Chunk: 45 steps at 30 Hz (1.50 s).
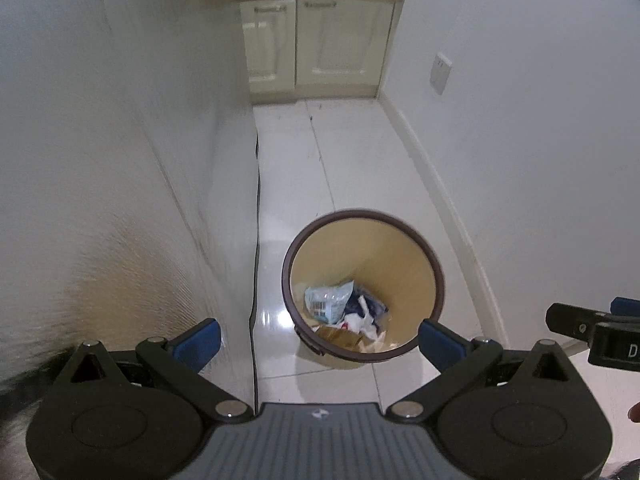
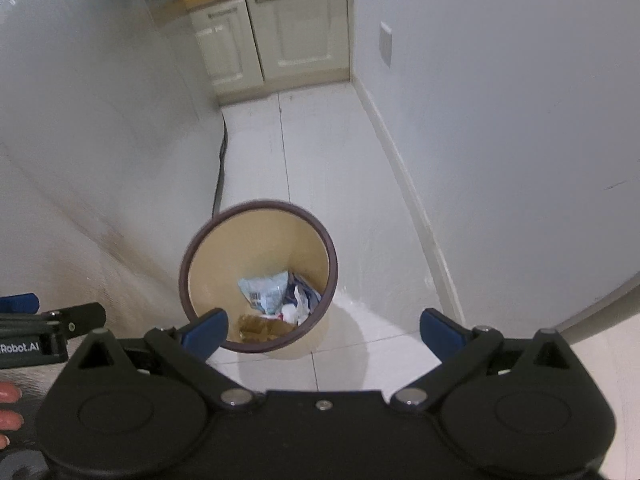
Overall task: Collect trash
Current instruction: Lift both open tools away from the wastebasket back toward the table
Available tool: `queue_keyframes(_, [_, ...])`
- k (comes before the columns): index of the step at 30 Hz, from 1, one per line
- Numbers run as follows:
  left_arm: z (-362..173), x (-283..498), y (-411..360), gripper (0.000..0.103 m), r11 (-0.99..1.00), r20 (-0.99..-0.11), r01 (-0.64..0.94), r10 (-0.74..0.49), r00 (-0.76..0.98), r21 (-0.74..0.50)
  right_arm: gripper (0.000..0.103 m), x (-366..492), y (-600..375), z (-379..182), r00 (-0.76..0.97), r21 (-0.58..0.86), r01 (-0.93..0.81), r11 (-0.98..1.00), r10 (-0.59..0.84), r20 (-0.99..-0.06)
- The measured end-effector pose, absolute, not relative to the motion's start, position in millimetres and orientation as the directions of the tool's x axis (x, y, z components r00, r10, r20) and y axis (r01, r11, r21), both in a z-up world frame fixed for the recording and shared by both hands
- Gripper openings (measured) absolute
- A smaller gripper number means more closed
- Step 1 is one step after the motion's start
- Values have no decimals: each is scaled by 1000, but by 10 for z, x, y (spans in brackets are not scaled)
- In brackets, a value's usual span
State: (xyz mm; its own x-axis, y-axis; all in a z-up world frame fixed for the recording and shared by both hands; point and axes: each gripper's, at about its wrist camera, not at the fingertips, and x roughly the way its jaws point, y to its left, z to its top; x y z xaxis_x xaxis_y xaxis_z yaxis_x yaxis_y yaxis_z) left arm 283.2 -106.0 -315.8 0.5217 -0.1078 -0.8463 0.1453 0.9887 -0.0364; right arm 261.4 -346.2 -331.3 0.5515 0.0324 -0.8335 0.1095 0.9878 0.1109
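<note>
Hovering above bin (image 1: 416, 264) on floor tiles (image 1: 352, 168), left gripper (image 1: 320, 338) & right gripper (image 2: 324, 330) both w/ jaws wide apart, empty. Trash (image 1: 344, 312) lies at bin bottom; near part cut off by rim.

You have even, cool indoor light in both views, bright enough to read detail inside the bin (image 1: 362, 284). A white glare spot sits on the glossy floor (image 1: 276, 316) left of the bin, and a soft round shadow (image 2: 344, 356) spreads beside its base. The left wall (image 1: 100, 240) smears with streaky blur (worst near the bottom). Fisheye bending curves the baseboard (image 2: 404, 184), and all 4 corners go black.
</note>
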Motion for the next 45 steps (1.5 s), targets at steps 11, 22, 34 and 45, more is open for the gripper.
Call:
queue_keyframes(11, [-2385,2399,-1178,103,983,-759,180,-151,633,-45,103,2114,-3582,-2557,669,83,113,990,-14,-743])
queue_keyframes(22, [-1501,1964,-1274,103,972,-628,233,-204,751,-36,103,1608,-3651,-1743,771,90,119,989,-35,-636])
queue_keyframes(34, [-615,1523,-1089,103,968,-462,249,-230,856,-21,103,1255,-3495,-834,885,102,75,992,-19,-465])
queue_keyframes(45, [-21,1399,-443,103,986,-344,164,-147,927,20,103,1233,-2901,-298,942,86,-55,995,81,-324])
